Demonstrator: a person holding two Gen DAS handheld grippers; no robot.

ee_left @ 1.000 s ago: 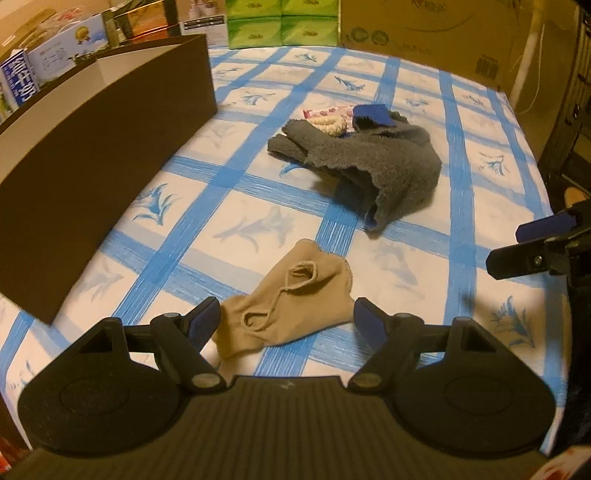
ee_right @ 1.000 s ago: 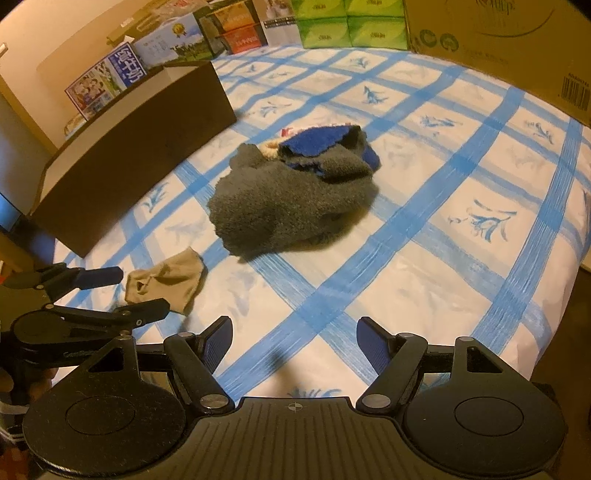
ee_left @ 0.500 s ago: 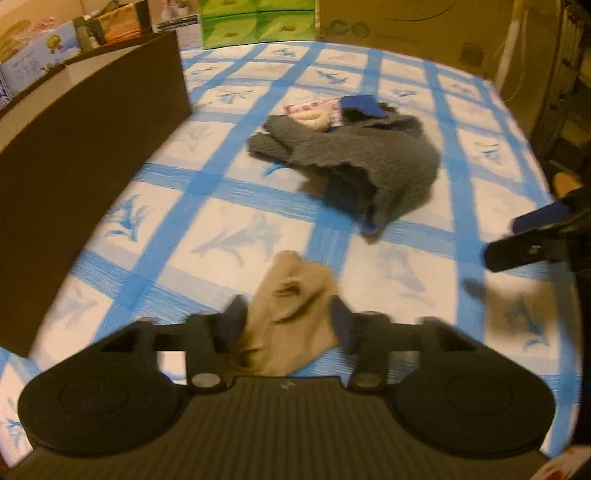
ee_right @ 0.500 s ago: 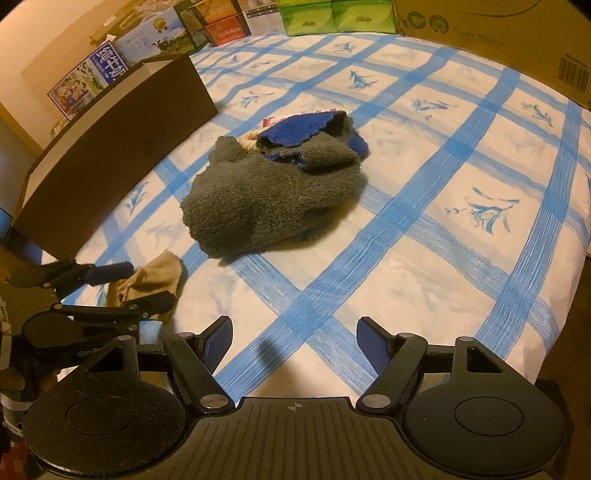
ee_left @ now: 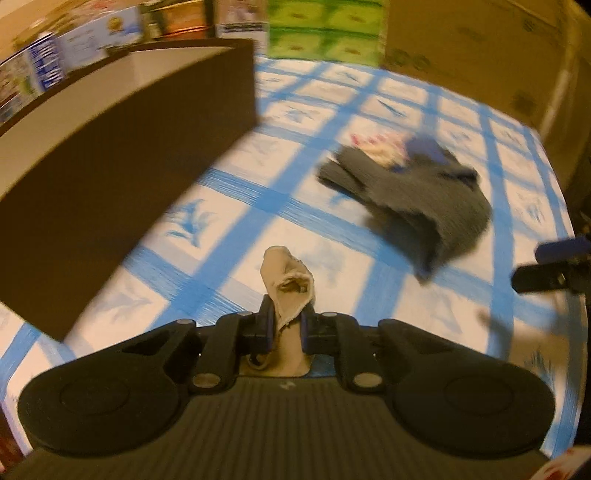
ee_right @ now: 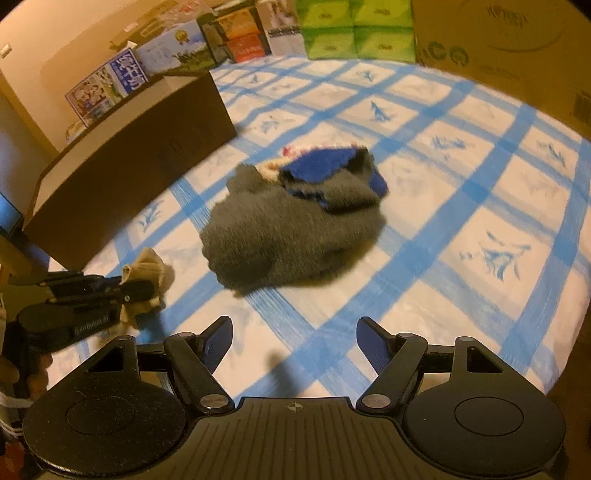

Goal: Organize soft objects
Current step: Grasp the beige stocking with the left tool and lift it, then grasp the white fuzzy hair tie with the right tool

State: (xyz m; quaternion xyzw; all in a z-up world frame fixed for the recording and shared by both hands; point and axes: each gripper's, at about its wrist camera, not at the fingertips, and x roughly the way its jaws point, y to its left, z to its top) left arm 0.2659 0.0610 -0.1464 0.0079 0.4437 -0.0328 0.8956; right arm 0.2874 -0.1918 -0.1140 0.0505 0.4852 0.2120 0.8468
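A small beige sock (ee_left: pixel 286 286) stands bunched up between the pads of my left gripper (ee_left: pixel 284 326), whose jaws are closing on it; the pads press the fabric. In the right wrist view the same beige sock (ee_right: pixel 149 266) is pinched in the left gripper (ee_right: pixel 142 290) at the left, just above the cloth. A grey fuzzy sock (ee_left: pixel 424 206) (ee_right: pixel 284 236) lies mid-table with a blue piece (ee_right: pixel 325 166) and a pale patterned piece partly under it. My right gripper (ee_right: pixel 295 341) is open over bare cloth, nothing between its fingers.
A dark brown open box (ee_left: pixel 122 162) (ee_right: pixel 125 158) stands on the left of the blue-checked tablecloth (ee_right: pixel 461 206). Green boxes (ee_right: pixel 354 29), printed cartons and a cardboard box (ee_right: pixel 509 40) line the far edge. The table edge drops off at the right.
My left gripper went from wide open around the flat beige sock to closed on it, bunching it upright and swinging toward the brown box. The right gripper stayed open and crept nearer the grey sock.
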